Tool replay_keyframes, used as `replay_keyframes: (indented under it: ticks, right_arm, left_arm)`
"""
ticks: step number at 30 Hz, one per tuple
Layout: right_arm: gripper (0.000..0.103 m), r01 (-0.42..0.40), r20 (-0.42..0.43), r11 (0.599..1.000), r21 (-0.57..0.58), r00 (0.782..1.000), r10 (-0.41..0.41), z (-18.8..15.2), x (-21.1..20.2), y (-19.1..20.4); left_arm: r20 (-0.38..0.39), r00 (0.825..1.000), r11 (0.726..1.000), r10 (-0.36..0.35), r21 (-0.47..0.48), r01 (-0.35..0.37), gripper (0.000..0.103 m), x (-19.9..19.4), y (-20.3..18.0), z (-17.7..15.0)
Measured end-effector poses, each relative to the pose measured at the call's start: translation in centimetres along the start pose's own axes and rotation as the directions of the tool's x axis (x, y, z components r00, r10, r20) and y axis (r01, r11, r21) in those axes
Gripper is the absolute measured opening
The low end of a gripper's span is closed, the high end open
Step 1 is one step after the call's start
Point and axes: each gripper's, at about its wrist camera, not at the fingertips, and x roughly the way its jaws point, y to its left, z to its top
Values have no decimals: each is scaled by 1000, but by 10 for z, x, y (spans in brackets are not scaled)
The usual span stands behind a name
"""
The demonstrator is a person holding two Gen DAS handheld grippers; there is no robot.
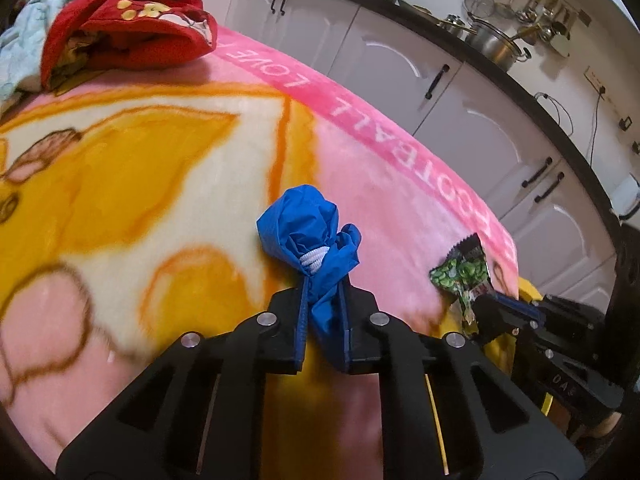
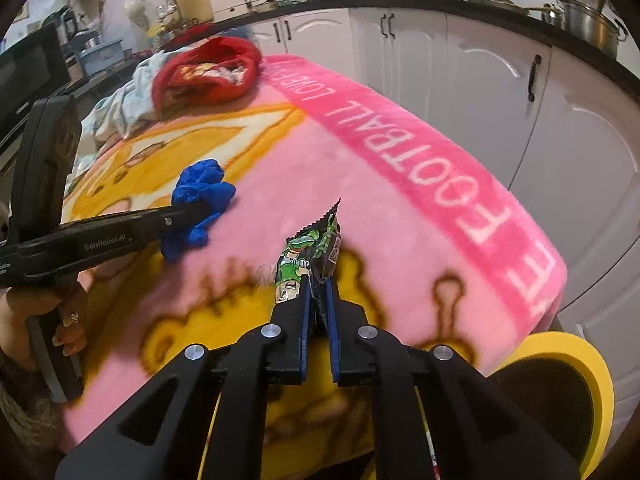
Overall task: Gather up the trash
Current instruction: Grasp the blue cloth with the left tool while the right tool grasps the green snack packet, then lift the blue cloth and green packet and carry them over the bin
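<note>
Between the pads of the left gripper [image 1: 324, 304]: tail of a crumpled blue shoe cover [image 1: 308, 240], jaws nearly shut on it, white elastic showing just above the fingertips. Bulk of the cover bunched at 12 o'clock from the grip, resting on the pink and yellow blanket [image 1: 160, 184]. Soft, thin, near weightless by the look; likely to compress flat and trail loose, so best taken low on the gathered neck near the elastic, as now, not by a stray fold.

At 3 o'clock in the left view, and at centre in the right view: right gripper [image 2: 318, 280] clamped on a green snack wrapper [image 2: 310, 248], jaws all but closed, serrated end sticking up at 12 o'clock. Crinkly foil, light, springy and somewhat slick; a firm pinch across the flat seam should hold, a corner grip probably slips.

Farther out, at 11 o'clock on the blanket: red fabric item [image 2: 208, 72] beside pale cloth, well apart from both grippers. At 4 o'clock in the right view: yellow rim of a bin [image 2: 576, 364], just beside the blanket edge, apparently the drop point. White cabinets [image 2: 460, 68] beyond.
</note>
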Motion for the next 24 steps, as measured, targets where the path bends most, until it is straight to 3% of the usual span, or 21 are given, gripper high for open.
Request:
replay_keyframes:
  ticks: [11,24]
  right_arm:
    - [8,-47,22,997,-61,999,48,-16,-34,40]
    - [8,-18,127,999,-50,992,24,-22,-92,42]
  left_arm:
    - [34,997,997,63,48,-65,7,-51,2,-44]
    - [136,990,995,33,93,-46,7,-106,-29,-60]
